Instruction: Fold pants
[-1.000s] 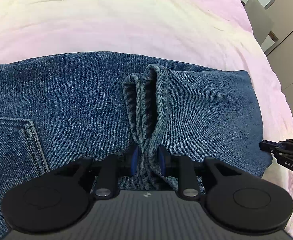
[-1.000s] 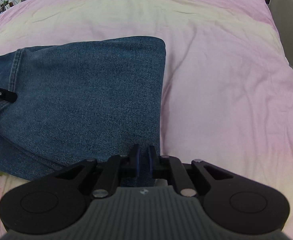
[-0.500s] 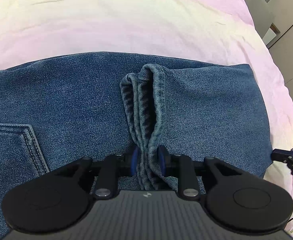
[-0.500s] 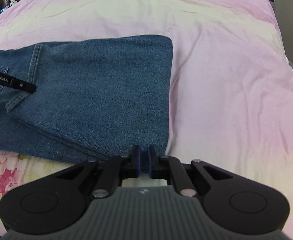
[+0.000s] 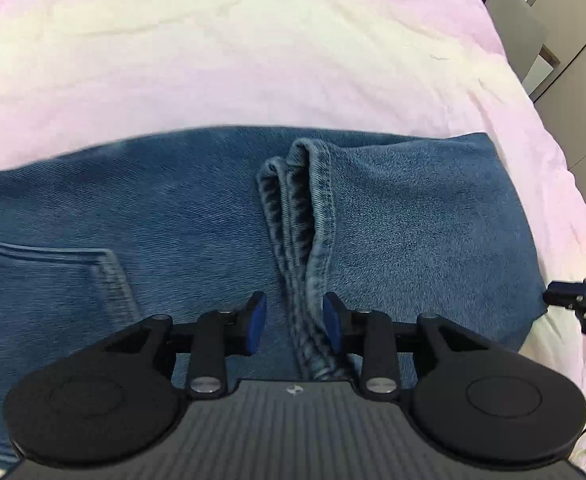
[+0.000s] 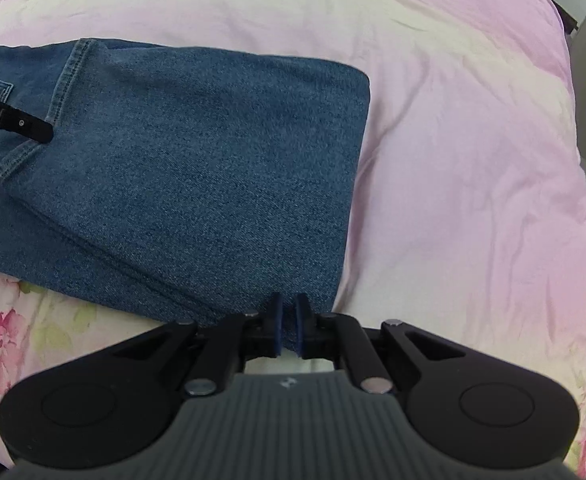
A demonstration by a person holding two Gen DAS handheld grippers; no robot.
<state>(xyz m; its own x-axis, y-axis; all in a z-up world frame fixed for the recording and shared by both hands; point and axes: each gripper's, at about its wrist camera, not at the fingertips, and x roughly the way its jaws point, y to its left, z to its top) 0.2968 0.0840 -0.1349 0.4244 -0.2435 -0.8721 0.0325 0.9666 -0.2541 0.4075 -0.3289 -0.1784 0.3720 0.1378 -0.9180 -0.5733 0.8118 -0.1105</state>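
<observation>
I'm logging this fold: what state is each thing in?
Jeans: folded over, flat on the bed.
Hems: bunched, between the left pads, no longer pinched.
Left tongs: opening.
Right tongs: shut on the jeans' corner.
Bedsheet: spread, lightly wrinkled.

The jeans (image 6: 197, 168) are mid-blue denim, faded paler along the stitched hems (image 5: 313, 240). The bedsheet (image 5: 253, 60) under them runs in soft pink and cream bands, with pink flowers and green leaves (image 6: 1, 328) printed near its edge. Both grippers are black, with blue pads (image 5: 258, 322) and ribbed grey bodies.
</observation>
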